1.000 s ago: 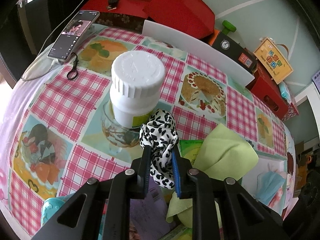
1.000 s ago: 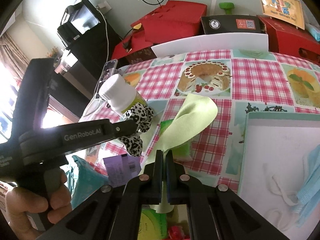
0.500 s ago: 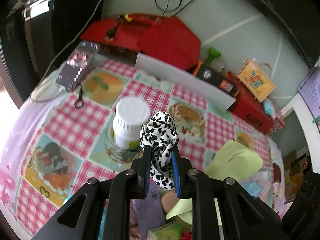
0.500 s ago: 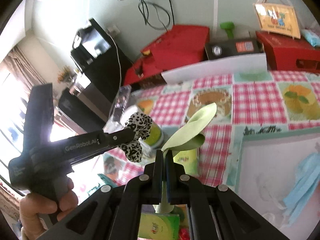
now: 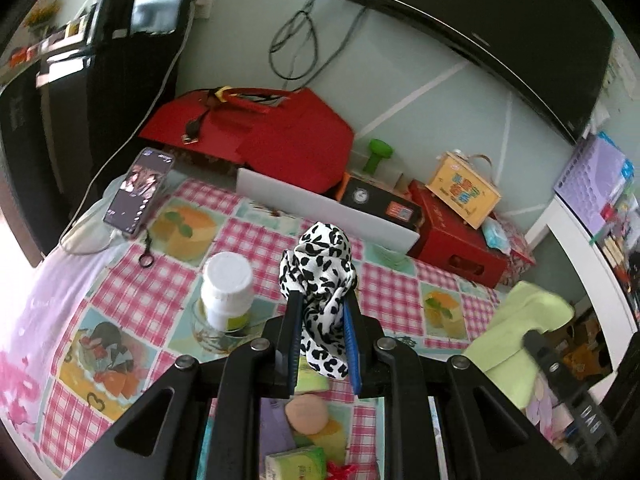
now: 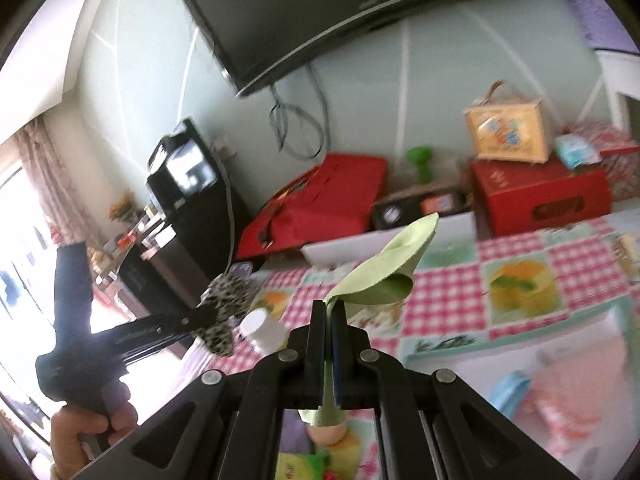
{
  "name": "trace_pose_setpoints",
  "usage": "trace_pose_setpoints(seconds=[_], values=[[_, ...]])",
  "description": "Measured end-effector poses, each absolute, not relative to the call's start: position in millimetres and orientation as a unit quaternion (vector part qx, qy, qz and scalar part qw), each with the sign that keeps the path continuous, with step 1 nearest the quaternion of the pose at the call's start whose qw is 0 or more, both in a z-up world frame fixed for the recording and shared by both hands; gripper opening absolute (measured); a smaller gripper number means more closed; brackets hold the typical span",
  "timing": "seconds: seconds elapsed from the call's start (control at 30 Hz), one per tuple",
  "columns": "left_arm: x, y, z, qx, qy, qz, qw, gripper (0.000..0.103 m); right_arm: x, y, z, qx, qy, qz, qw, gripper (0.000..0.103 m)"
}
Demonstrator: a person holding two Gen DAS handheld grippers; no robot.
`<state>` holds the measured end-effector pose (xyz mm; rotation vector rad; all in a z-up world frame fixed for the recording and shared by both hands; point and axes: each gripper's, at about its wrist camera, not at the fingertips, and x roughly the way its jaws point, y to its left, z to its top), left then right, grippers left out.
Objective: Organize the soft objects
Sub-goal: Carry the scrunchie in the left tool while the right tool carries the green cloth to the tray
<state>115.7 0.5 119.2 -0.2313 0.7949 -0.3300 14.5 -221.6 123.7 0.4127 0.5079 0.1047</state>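
My left gripper is shut on a black-and-white spotted scrunchie and holds it high above the checked tablecloth. My right gripper is shut on a light green cloth, also lifted in the air; the cloth shows at the right of the left wrist view. The left gripper with the scrunchie shows at the left of the right wrist view, held by a hand.
A white-capped bottle stands in a glass dish. A phone lies at the far left. Red boxes and a white board line the back. A teal-rimmed tray with a blue mask sits at right. Small items lie below the grippers.
Both grippers have risen well above the table with their loads; the bottle and table look smaller and farther. The right wrist view has tilted up and blurred.
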Motion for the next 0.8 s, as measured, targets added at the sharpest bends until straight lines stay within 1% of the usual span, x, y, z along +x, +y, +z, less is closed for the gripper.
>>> trace_pose_setpoints(seconds=[0.23,0.47,0.67,0.8], values=[[113.2,-47.5,107.6,-0.076,0.408,-0.200,0.888,0.019,-17.8,-274.3,140.8,0.196,0.218,-0.039,0.955,0.003],[98.3,-99.0,94.9,-0.034,0.424,-0.246,0.871,0.019,-46.9,-324.1,141.9,0.212,0.206,-0.121,0.948,0.003],[90.2,-133.5,75.7,-0.018,0.451,-0.280,0.847,0.020,-52.5,-355.4,124.8,0.241,0.221,-0.158,0.932,0.003],[88.8,-150.5,58.1,-0.005,0.470,-0.286,0.835,0.020,-43.2,-362.6,107.3,0.246,0.247,-0.166,0.923,0.003]])
